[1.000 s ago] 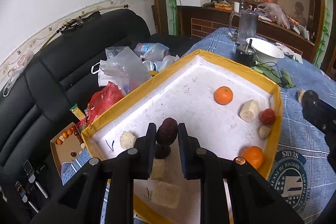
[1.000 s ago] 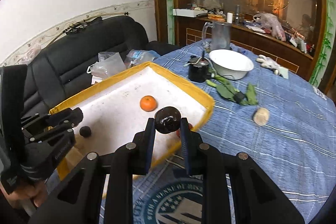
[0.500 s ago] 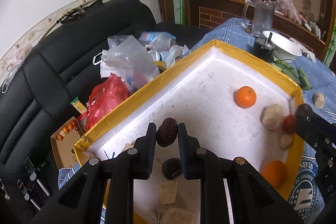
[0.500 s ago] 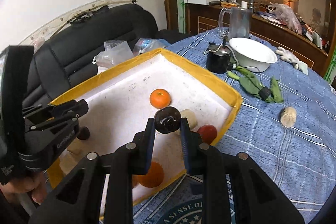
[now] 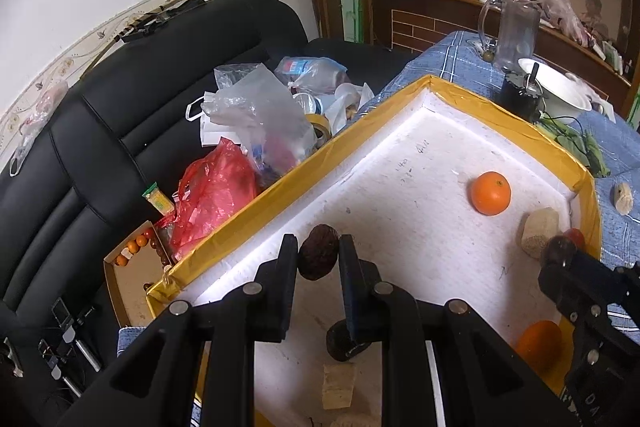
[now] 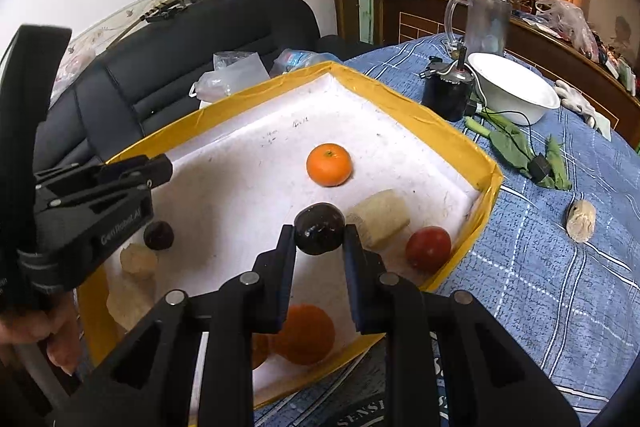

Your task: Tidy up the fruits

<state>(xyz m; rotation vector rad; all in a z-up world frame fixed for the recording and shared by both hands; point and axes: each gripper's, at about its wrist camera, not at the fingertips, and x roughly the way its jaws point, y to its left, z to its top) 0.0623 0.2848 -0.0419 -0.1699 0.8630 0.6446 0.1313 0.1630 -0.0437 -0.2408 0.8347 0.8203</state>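
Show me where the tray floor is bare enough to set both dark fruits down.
Bare floor: the far corner of the tray, beyond the orange, and the strip along the sofa-side wall. Crowded: the right wall, with pale chunk and red fruit, and the near end.

A wrinkled dark fruit [image 5: 318, 257] is hanging above the yellow-rimmed white tray [image 5: 404, 183]. A glossy dark fruit [image 6: 319, 233] is hovering likewise. Oranges [image 6: 329, 164], a red fruit [image 6: 428, 247] and pale chunks [image 6: 380, 217] are lying inside.

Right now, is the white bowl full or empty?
Empty as far as visible: the bowl shows bare white inside; its bottom is partly hidden.
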